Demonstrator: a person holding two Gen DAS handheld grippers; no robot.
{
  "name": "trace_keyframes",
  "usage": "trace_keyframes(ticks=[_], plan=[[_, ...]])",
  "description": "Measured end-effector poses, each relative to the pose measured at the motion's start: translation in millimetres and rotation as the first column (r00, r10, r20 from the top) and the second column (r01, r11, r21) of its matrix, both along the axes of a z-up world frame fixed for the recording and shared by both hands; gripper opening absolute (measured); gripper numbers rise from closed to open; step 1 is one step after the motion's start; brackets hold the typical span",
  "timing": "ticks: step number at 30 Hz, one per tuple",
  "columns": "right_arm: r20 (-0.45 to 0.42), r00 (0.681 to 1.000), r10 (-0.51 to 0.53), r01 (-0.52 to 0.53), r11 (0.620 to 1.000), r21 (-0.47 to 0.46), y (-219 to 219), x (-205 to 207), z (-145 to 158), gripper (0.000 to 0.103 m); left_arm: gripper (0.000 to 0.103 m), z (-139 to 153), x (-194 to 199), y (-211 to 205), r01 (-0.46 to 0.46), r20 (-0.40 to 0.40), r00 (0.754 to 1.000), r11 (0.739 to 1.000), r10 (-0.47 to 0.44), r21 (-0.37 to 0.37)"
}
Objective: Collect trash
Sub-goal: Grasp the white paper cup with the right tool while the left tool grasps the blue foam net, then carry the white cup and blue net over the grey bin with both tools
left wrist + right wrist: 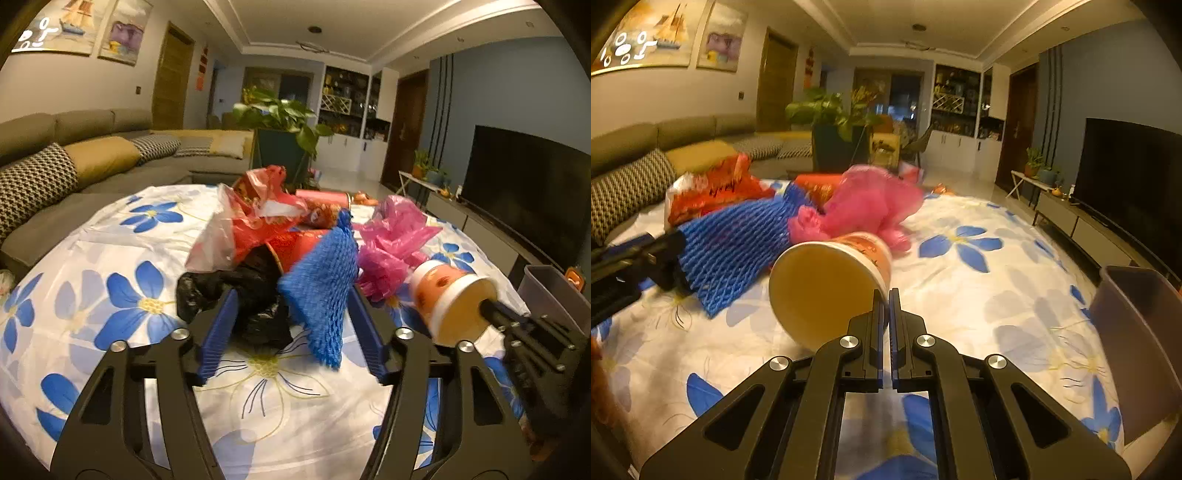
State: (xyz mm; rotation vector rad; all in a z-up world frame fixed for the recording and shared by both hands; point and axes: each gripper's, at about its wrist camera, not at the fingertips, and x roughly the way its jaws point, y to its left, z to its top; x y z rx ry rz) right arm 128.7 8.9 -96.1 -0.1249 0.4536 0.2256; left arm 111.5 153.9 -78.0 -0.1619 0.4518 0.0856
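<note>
On the flowered tablecloth lies a heap of trash. My left gripper stands open around a blue foam net and a crumpled black plastic bag. Both lie between its blue pads, and I cannot tell whether the pads press on them. My right gripper is shut on the rim of a tipped orange-and-white paper cup, one finger inside the mouth. The left wrist view shows this cup at the right. Behind it lie a pink plastic bag and red wrappers.
A grey bin stands at the table's right edge, its opening level with the cloth. A sofa runs along the left, a TV along the right wall, and a potted plant stands beyond the table.
</note>
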Motion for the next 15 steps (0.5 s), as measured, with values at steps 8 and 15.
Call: trace_keyframes(ticks=[8,15], plan=[[0.021,0.999,-0.031,0.03,0.998,0.05,-25,-18,10,0.003,0.031,-6,15,-2,0.06,-0.036,0.997,0.996,-0.062,-0.065],[0.013,0.999,-0.043,0.042,0.996,0.072,-37,-23,12,0.003,0.006,-4,17,-13,0.091,-0.032,0.995,0.994,-0.093,-0.057]])
